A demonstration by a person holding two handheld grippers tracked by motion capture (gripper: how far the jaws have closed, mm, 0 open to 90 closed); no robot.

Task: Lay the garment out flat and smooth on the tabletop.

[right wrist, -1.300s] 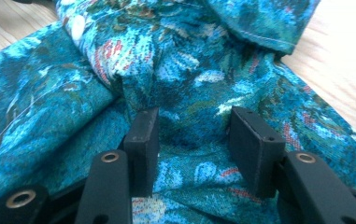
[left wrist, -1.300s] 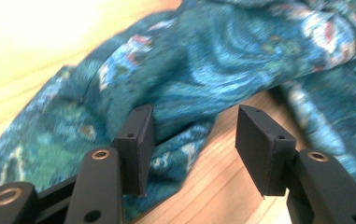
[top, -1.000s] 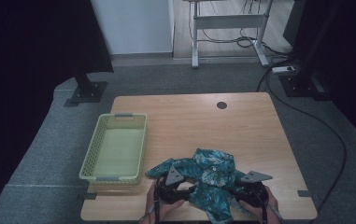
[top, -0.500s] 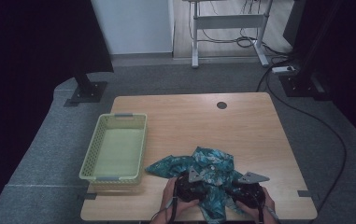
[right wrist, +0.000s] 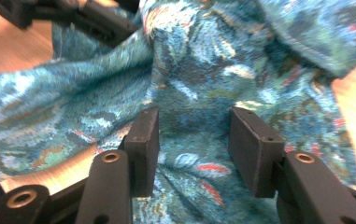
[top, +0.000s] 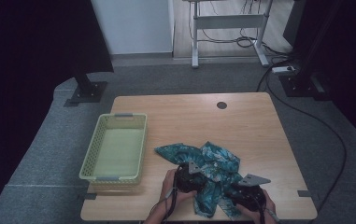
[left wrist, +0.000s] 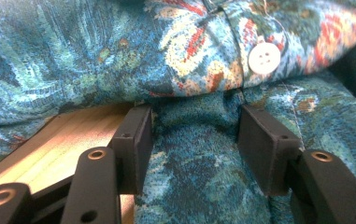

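Broadly, the wooden tabletop (top: pixel 189 119) carries a yellow-green basket (top: pixel 115 147), well apart from both sets of jaws. A crumpled teal patterned shirt (top: pixel 208 163) lies bunched at the near edge, its long axis not determinable. Both hands partly hide its near folds. The left gripper (left wrist: pixel 194 144) has its jaws released, straddling cloth just below a white button (left wrist: pixel 264 58). The right gripper (right wrist: pixel 194 142) likewise stands parted, fabric lying between its jaws.

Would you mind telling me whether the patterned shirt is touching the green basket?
Apart. In the high view, a strip of bare wooden table lies between the shirt and the basket.
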